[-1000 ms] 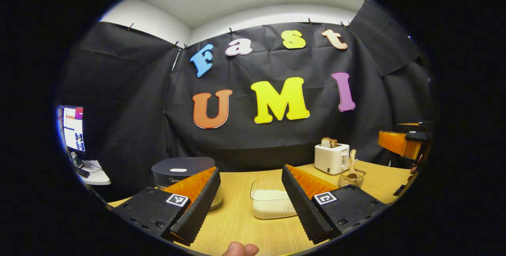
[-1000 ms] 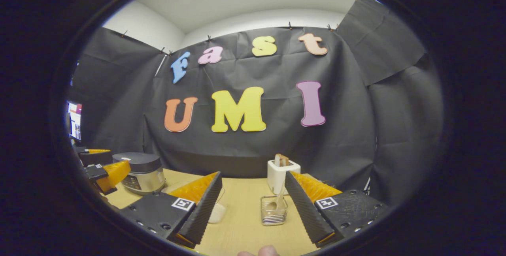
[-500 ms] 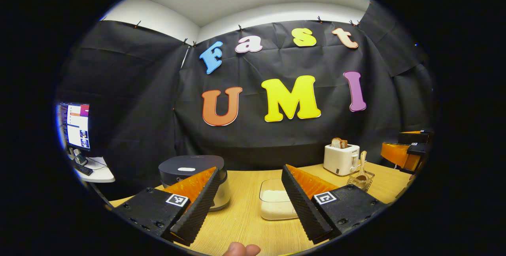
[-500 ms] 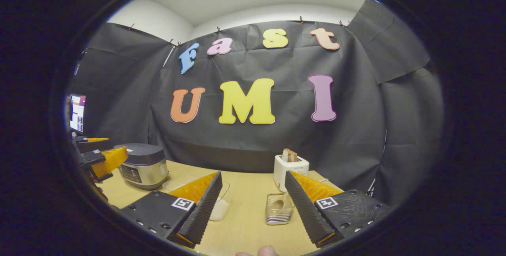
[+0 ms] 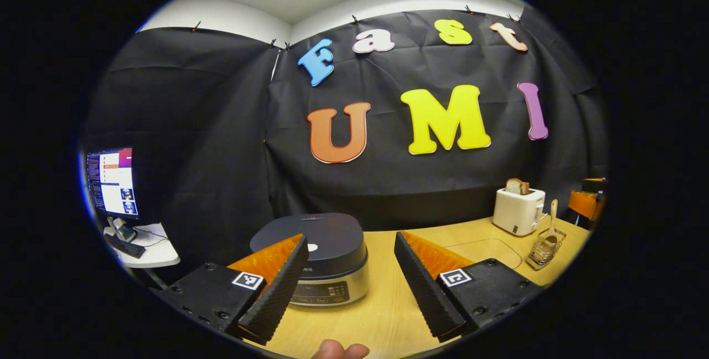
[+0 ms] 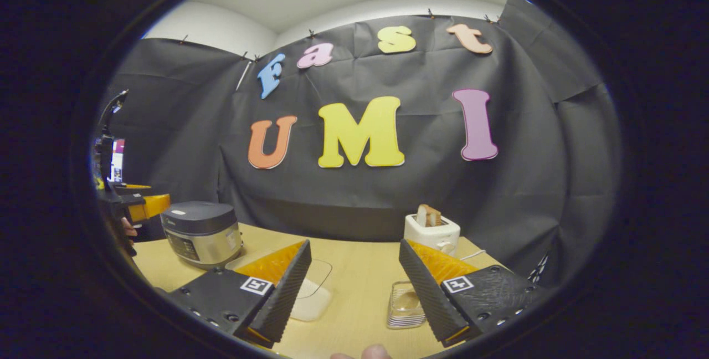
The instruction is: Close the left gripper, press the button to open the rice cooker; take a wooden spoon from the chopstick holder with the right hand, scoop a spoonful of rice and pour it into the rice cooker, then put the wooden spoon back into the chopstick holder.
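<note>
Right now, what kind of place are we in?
Likely a mock kitchen set in a recording booth: a rice cooker and a toaster holding bread stand on a wooden table, against a black cloth wall.

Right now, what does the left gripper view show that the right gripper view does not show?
Left gripper view adds the pale spot on the rice cooker lid, a white desk and the right hand-held gripper. Right gripper view adds the left hand-held gripper and white rice in its clear box. Both share the closed rice cooker, toaster, chopstick holder and table.
</note>
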Demonstrator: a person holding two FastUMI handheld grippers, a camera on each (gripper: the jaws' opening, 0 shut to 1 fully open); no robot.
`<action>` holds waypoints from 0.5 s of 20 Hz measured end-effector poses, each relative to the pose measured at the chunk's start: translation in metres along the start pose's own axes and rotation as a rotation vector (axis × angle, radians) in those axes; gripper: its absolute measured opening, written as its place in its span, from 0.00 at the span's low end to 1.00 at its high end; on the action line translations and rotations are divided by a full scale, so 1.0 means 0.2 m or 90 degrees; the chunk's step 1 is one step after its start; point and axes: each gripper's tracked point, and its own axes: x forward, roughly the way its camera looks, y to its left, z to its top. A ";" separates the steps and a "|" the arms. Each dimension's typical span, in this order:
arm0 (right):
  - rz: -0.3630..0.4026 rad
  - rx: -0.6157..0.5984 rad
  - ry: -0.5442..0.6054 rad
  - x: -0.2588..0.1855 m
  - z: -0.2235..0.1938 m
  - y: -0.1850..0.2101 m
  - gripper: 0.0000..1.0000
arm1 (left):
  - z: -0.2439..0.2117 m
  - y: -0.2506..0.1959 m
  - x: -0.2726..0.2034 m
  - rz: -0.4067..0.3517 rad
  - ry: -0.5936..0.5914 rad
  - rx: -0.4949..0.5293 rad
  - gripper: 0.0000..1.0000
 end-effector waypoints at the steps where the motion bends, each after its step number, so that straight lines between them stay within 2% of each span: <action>1: -0.002 -0.004 -0.002 0.03 0.01 -0.02 0.92 | 0.01 0.05 0.03 0.002 0.009 0.011 0.99; 3: 0.001 -0.004 0.001 0.08 0.01 -0.02 0.99 | 0.05 0.13 0.10 0.002 0.025 0.026 0.99; 4: 0.007 -0.002 0.002 0.10 0.01 -0.01 0.92 | 0.06 0.17 0.12 0.003 0.032 0.026 0.99; 5: 0.010 -0.001 0.003 0.11 0.01 0.00 0.95 | 0.08 0.19 0.15 -0.005 0.041 0.022 0.99; 6: 0.012 -0.003 0.004 0.12 0.01 0.01 0.92 | 0.09 0.21 0.18 -0.012 0.055 0.019 0.99; 9: 0.018 -0.012 0.003 0.13 0.03 0.02 0.92 | 0.12 0.28 0.26 -0.027 0.099 0.016 0.99; 10: 0.017 -0.013 0.001 0.13 0.04 0.02 0.95 | 0.14 0.31 0.29 -0.019 0.106 0.018 0.98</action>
